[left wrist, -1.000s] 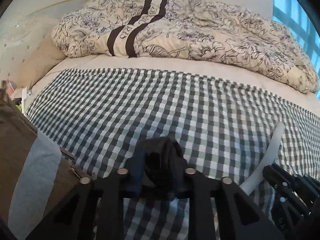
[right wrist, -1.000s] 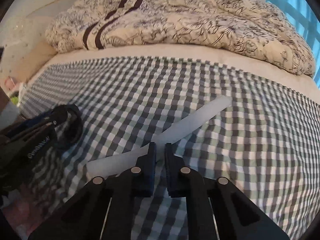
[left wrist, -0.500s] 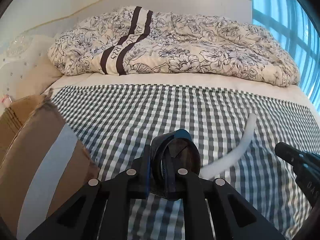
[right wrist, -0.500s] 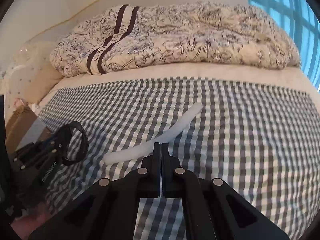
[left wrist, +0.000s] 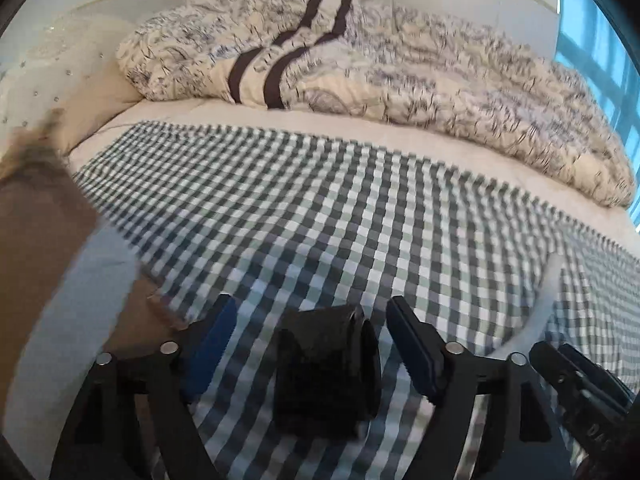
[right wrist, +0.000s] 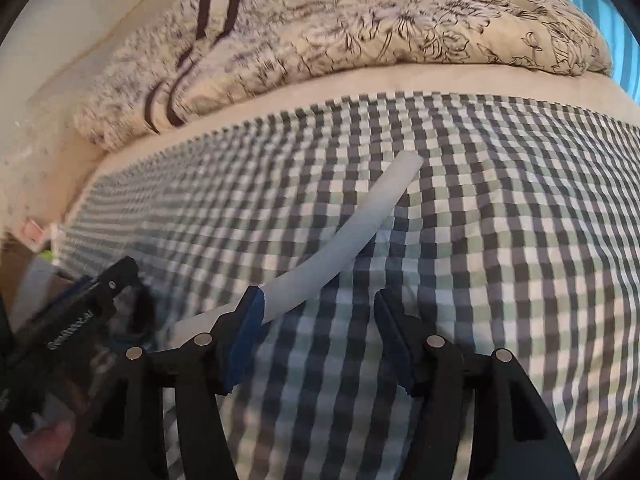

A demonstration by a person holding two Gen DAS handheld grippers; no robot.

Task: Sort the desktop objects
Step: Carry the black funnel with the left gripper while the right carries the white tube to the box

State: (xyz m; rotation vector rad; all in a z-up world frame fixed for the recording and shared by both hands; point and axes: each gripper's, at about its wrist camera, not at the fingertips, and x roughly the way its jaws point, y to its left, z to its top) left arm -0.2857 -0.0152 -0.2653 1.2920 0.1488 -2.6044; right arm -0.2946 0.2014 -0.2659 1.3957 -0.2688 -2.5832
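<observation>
**Now both grippers stand open over the bed, one object apiece**

Here the left gripper has its jaws spread wide, and a black roll of tape sits between them on the checked cloth, touching neither blue pad as far as the blurred left wrist view shows. A cardboard box with a pale strip of tape stands just beside it on the left. The right gripper is likewise wide open and holds nothing; the white tube lies slantwise on the cloth, its near end passing behind the left-hand finger rather than between the two.

By my judgement the roll lies loose and unplaced, the box being the likely bin, though its opening is hidden. The tube is the right side's business. To take it, that gripper must shift leftward until the tube lies squarely between the pads, then close near the middle, since a long bendy piece caught at one end will droop. A floral quilt is heaped behind.
</observation>
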